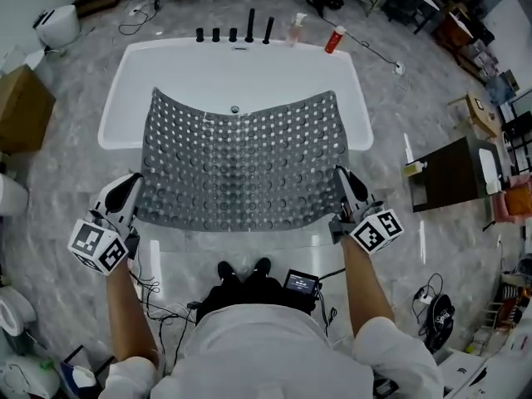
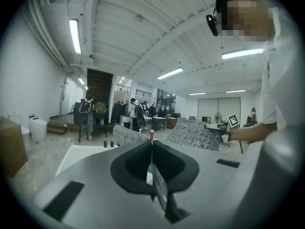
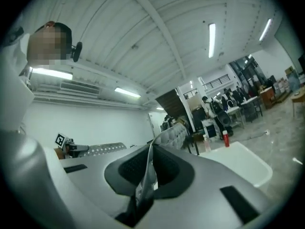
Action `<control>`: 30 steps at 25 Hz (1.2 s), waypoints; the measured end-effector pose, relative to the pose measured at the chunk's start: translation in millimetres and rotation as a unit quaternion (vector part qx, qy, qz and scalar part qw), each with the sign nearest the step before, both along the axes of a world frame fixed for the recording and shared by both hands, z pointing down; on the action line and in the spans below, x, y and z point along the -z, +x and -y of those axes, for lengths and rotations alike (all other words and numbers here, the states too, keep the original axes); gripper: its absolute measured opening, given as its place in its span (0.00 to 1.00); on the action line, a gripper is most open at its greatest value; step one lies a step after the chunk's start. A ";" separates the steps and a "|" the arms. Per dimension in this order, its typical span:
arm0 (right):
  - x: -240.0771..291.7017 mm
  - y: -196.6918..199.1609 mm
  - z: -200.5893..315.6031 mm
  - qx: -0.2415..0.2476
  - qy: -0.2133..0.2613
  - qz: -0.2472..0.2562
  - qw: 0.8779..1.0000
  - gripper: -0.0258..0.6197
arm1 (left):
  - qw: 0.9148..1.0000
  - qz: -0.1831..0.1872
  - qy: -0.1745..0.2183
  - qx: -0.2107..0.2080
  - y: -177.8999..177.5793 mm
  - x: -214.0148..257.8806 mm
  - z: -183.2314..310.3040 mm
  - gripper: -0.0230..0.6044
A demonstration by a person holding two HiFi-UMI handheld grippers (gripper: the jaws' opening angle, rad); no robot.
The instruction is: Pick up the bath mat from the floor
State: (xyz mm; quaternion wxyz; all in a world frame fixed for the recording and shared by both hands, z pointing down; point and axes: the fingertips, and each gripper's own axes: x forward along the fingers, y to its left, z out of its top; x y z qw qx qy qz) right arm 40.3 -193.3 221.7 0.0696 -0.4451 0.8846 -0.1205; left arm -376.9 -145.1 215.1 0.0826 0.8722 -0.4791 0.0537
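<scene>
1. Lower centre of the head view: cables (image 1: 158, 293) lie on the floor beside the person's shoes (image 1: 243, 268). A step taken while I watch the mat could snag them.
2. Left gripper (image 1: 131, 191), at the mat's lower left corner: the jaws are closed on a thin edge of the bath mat (image 1: 241, 165). I judge the bite shallow, so a sideways tug could pull the edge free.
3. Right gripper (image 1: 343, 181), at the mat's lower right corner: the jaws are likewise clamped on the mat's edge, which crumples between the pads. The slip risk is the same. If one corner goes, the mat swings from the other.
4. Centre of frame: the mat is off the floor, stretched between both grippers and overlapping the bathtub (image 1: 112, 110). I cannot tell whether its far edge touches the tub. If it does, it could drag or catch.
5. Top of frame: black tap fittings (image 1: 249, 25) and a red bottle (image 1: 334, 39) stand beyond the tub's far rim. A swinging mat could topple the bottle.
</scene>
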 end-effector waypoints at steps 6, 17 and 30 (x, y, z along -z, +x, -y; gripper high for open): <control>88.5 75.2 -85.0 0.011 0.117 -0.036 0.992 0.11 | 0.992 0.007 0.122 -0.008 102.0 95.3 -78.7 0.05; 135.4 84.7 -125.3 0.027 0.180 -0.035 0.983 0.11 | 0.989 0.012 0.148 -0.024 151.6 130.8 -109.2 0.05; 98.8 111.1 -134.8 0.056 0.153 -0.044 0.986 0.11 | 0.990 0.011 0.141 0.024 190.7 125.6 -134.8 0.05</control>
